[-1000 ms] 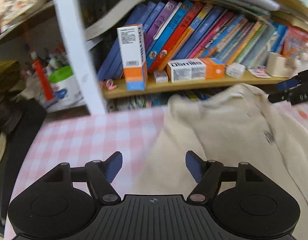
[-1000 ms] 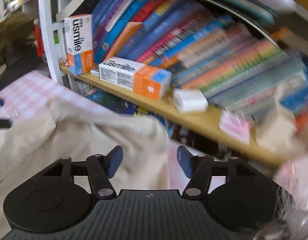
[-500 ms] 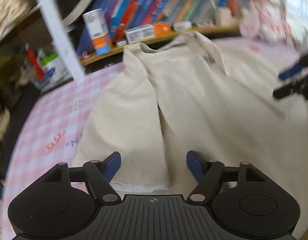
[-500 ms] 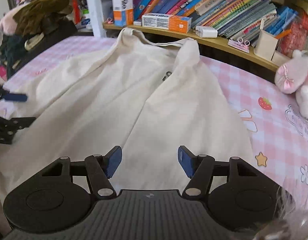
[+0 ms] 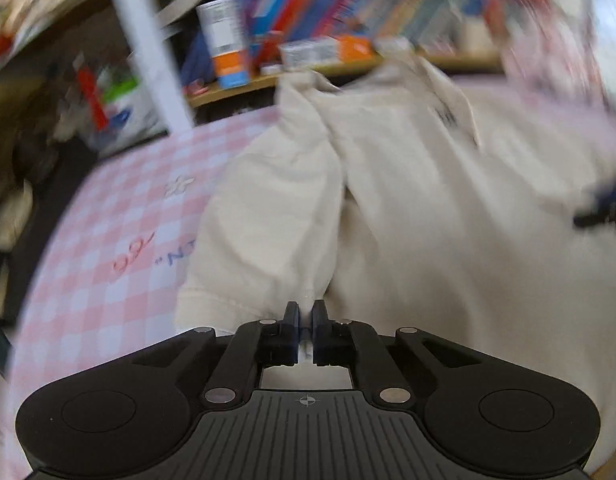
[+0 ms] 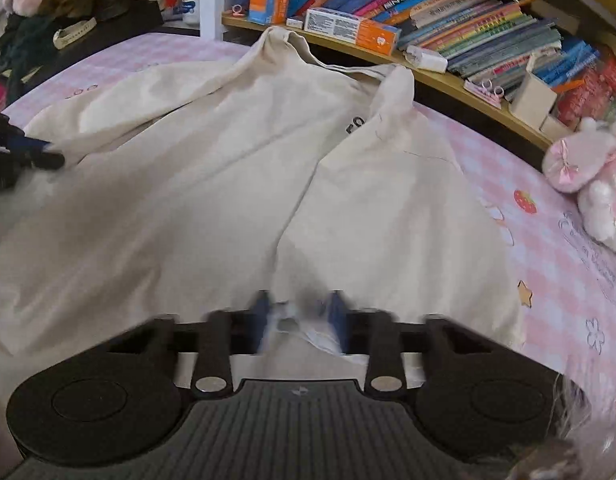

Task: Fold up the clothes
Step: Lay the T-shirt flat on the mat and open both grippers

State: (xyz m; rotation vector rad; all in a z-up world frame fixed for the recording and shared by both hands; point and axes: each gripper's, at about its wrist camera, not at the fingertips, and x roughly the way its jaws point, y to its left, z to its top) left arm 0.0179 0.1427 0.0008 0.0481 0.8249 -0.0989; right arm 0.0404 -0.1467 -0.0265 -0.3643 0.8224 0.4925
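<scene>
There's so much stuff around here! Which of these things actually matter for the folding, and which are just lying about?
Part of the job:
- cream garment, spread on the pink checked tablecloth
- left gripper, pinching the garment's near edge
- right gripper, jaws closing, the hem between them

Just lying about:
- books on the shelf
- orange and white boxes
- pink plush toy

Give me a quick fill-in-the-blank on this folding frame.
The cream garment lies on a pink ____ tablecloth.
The left gripper is ____ on the garment's near edge.
The shelf behind the garment holds a row of ____.
Missing words: checked; shut; books.
</scene>
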